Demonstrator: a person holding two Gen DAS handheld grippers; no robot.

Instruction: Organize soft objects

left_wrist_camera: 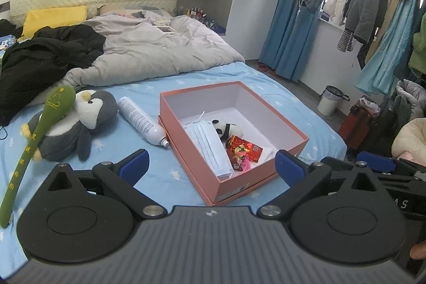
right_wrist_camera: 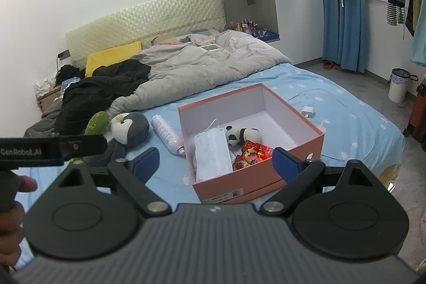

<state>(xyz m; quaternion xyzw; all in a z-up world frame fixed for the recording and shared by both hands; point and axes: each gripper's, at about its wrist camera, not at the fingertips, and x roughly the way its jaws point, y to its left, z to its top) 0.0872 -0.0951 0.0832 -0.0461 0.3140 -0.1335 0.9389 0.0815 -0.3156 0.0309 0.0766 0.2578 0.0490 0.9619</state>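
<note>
While your left tongs point(left_wrist_camera: 210, 164) and right tongs point(right_wrist_camera: 215, 164) hung released and empty over the bed point(left_wrist_camera: 165, 87), the panda plush point(left_wrist_camera: 226, 130) lay inside the pink box point(left_wrist_camera: 234, 188), the penguin plush point(left_wrist_camera: 80, 124) outside.

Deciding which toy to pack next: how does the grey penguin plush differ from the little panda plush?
The grey-and-white penguin plush lies on the blue sheet outside the pink cardboard box; the black-and-white panda plush is already inside it. The penguin is far bigger. A green plush stick lies across the penguin; the panda sits beside a pack of face masks. Both are soft toys lying on their sides.
</note>
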